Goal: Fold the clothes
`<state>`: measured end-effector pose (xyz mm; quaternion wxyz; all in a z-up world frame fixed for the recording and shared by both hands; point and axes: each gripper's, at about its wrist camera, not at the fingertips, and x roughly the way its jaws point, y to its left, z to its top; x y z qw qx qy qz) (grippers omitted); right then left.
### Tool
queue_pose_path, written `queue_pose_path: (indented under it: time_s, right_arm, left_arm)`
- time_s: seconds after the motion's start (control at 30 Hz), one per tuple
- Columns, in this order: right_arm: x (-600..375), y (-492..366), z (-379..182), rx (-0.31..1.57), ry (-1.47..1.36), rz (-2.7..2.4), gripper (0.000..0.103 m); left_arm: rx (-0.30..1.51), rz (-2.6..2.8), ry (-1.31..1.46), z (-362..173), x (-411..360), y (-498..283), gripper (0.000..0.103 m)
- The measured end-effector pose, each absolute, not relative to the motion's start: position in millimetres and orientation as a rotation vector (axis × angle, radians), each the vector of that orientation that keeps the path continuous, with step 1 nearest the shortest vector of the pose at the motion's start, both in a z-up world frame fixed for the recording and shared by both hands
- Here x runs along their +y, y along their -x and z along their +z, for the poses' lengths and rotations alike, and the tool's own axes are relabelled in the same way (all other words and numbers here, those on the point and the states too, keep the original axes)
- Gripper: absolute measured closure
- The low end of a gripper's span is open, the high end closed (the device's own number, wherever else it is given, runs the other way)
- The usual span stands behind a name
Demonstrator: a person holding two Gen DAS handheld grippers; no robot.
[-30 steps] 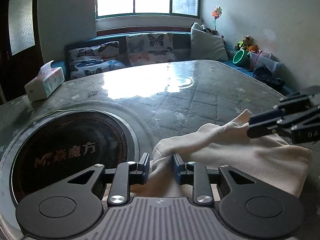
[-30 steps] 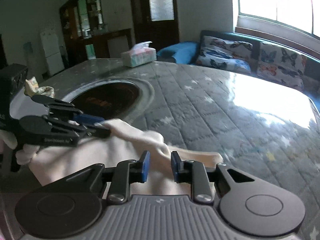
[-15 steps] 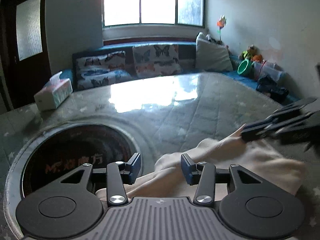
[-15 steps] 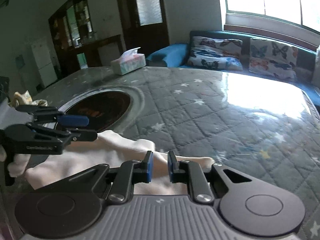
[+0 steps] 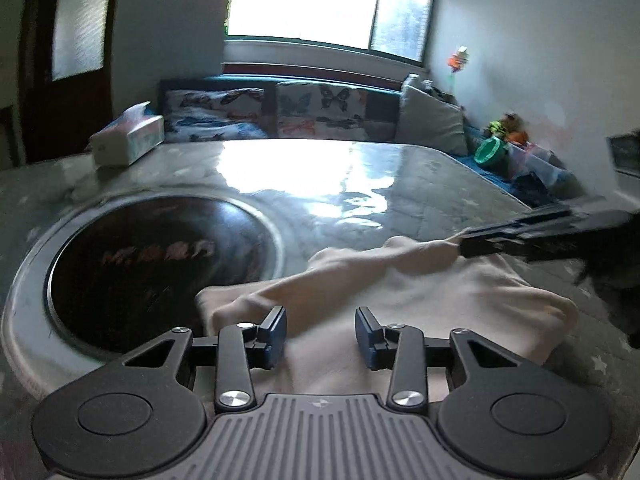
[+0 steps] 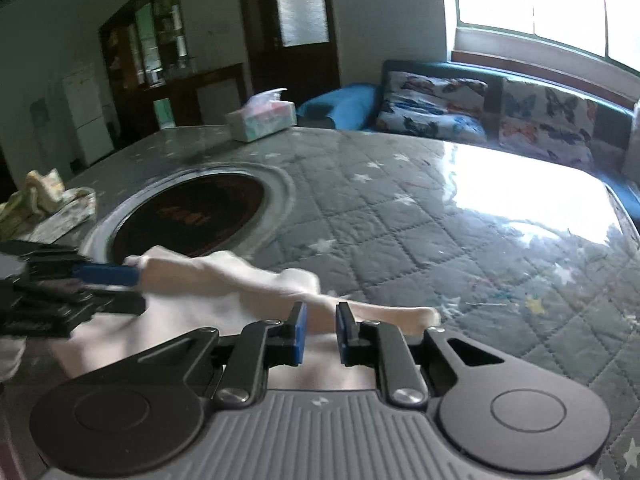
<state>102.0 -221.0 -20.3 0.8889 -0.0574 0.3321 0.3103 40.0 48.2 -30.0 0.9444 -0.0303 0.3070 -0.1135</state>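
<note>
A cream garment [image 5: 420, 296] lies on the quilted table, with a raised fold running across it. In the left wrist view my left gripper [image 5: 320, 320] hovers over the garment's near edge. Its jaws are wide apart and closing, with cloth lying between them but not pinched. My right gripper [image 5: 466, 242] comes in from the right, shut on the far end of the fold. In the right wrist view the right gripper [image 6: 320, 320] pinches the garment [image 6: 248, 280]. There the left gripper [image 6: 128, 288] sits at the fold's left end.
A round dark inset [image 5: 160, 264] is sunk into the table just left of the garment. A tissue box [image 5: 128, 140] stands at the far left edge. Crumpled patterned cloths [image 6: 44, 200] lie at the table's left side. A sofa with butterfly cushions [image 5: 320, 112] runs behind the table.
My left gripper's jaws have spread apart off the fold they were nearly shut on, and the gripper has slid sideways along the garment. The right gripper stays shut on the fold.
</note>
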Motion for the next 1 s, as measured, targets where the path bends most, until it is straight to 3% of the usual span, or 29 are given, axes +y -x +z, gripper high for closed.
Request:
queue_pose_path:
  time_s: [1.0]
  right_arm:
    - [-264,-33,-34,0.682,0.056,0.548,0.09]
  left_arm:
    - [0.626,-0.198,0.057,-37,58,-22,0.066]
